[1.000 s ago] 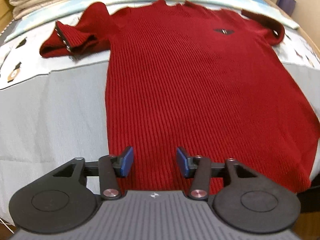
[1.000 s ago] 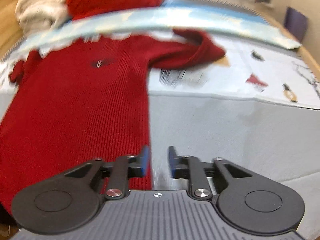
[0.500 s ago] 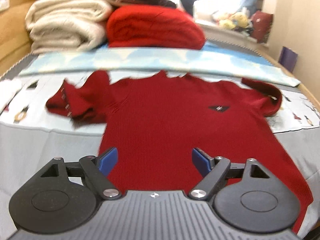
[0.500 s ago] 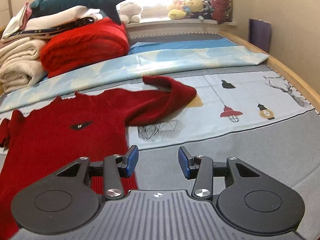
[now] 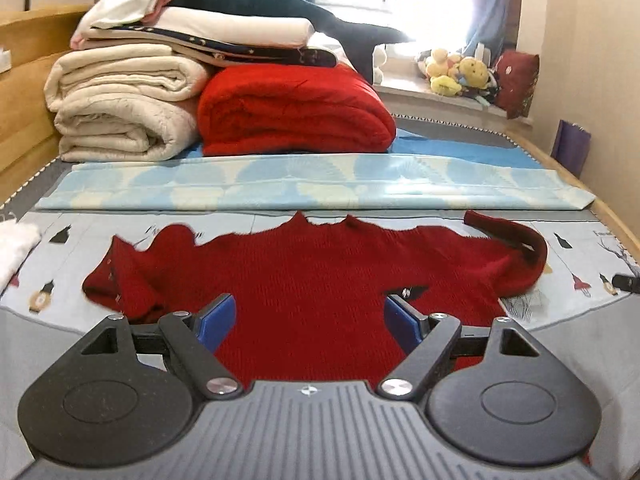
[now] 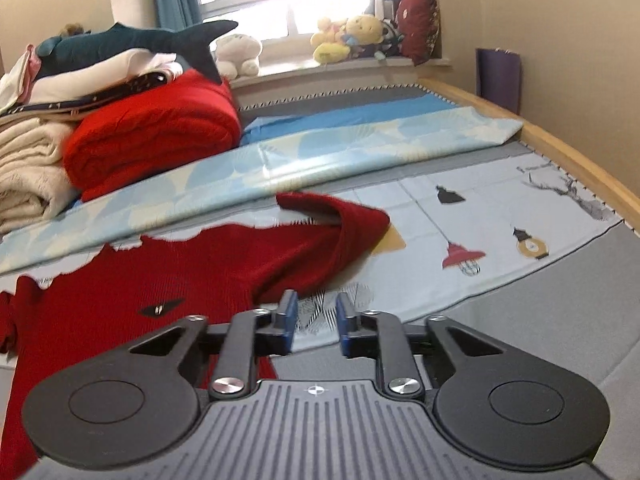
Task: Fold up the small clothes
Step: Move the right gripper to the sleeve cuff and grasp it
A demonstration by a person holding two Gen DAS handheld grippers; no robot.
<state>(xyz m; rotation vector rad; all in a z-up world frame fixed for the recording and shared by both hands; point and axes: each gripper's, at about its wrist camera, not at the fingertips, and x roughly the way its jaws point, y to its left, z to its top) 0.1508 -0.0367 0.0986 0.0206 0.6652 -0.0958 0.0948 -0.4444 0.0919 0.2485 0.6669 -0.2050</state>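
Left gripper [image 5: 308,322] wide open, empty, over red sweater [image 5: 320,280]; right gripper [image 6: 317,324] closing, empty.

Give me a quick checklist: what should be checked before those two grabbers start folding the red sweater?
1. Red sweater body lies flat on the bed: ok.
2. Sleeves straight: not ok; the right sleeve curls up, the left sleeve is bunched.
3. Left gripper open and empty: ok.
4. Right gripper open wide enough: not ok; its jaws are closing, nothing between them.
5. Bottom hem flat: cannot tell, hidden.
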